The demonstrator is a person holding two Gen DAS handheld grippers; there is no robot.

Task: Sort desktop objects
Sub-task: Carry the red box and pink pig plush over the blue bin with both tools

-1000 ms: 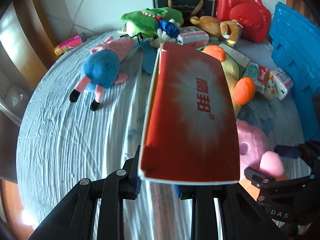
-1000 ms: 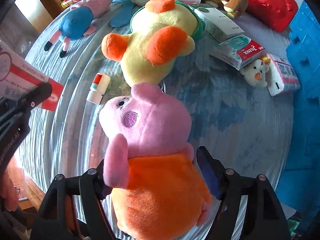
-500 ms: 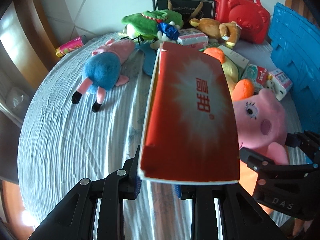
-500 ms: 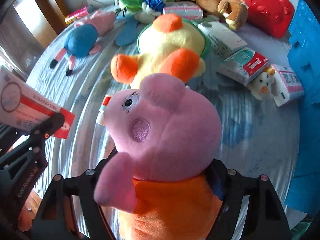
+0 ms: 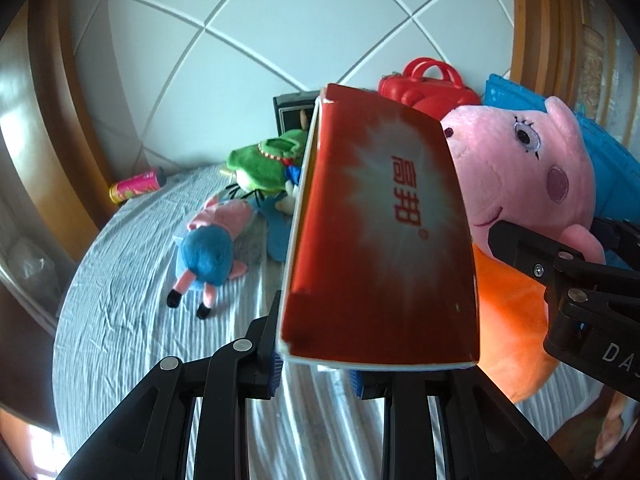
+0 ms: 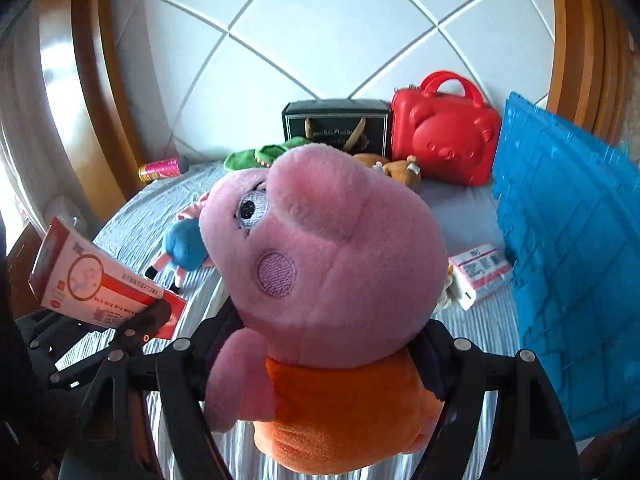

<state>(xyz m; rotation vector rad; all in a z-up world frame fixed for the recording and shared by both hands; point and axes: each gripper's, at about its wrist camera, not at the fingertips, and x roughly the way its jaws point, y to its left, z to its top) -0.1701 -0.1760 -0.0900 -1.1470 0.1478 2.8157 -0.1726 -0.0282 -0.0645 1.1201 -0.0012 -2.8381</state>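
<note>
The left gripper (image 5: 316, 368) squeezes a red box (image 5: 380, 240) and holds it up above the table (image 5: 120, 300). The right gripper (image 6: 320, 364) hugs a pink pig plush (image 6: 320, 264) in an orange dress, up in the air too. More toys lie mixed on the table: a blue pig plush (image 5: 208, 256), a green plush (image 5: 268, 164), a small white box (image 6: 480, 276). I think plenty is left to sort.

box (image 5: 376, 240) left of pig (image 5: 520, 184) (both aloft)

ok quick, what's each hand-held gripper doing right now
Left hand-held gripper: closed on the red box.
Right hand-held gripper: closed on the pink pig plush.
</note>
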